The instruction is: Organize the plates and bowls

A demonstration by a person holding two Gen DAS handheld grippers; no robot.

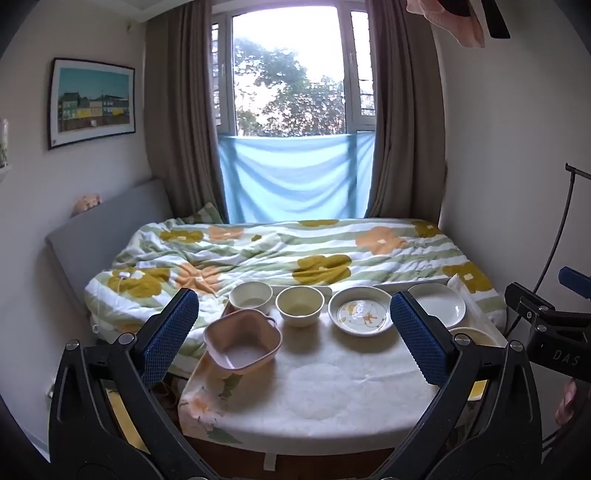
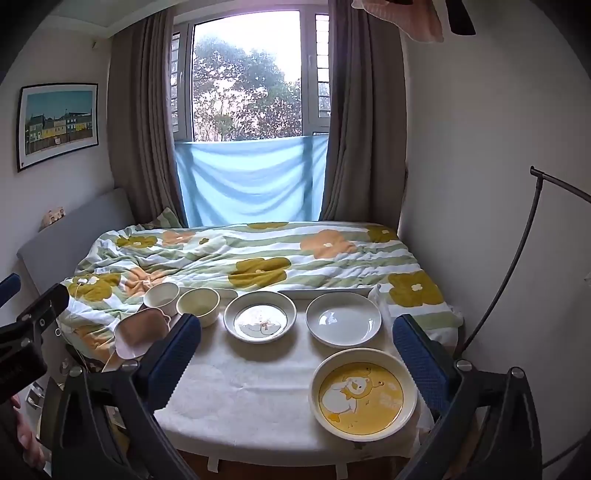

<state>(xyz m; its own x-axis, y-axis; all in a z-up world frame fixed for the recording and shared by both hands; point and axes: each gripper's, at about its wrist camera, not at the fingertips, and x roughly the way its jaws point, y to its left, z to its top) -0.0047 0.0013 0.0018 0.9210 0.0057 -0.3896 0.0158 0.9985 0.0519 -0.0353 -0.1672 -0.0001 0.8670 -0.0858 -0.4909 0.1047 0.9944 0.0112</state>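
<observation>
In the left wrist view, the yellow plate [image 1: 474, 338] at the right of the frame is mostly hidden behind the left tool's right finger [image 1: 419, 336], which also covers the near left rim of the white plate [image 1: 439, 304]. In the right wrist view, the pink bowl [image 2: 138, 332] at the left is partly covered by the right tool's left finger [image 2: 173, 358]. The pink cloth [image 2: 417, 18] is cut off by the top edge.

Table [image 2: 258, 387] before bed [image 2: 258, 251]: bowls [image 2: 197, 301] left, plates [image 2: 343, 319] right (duck plate [image 2: 364, 393] nearest, right).
</observation>
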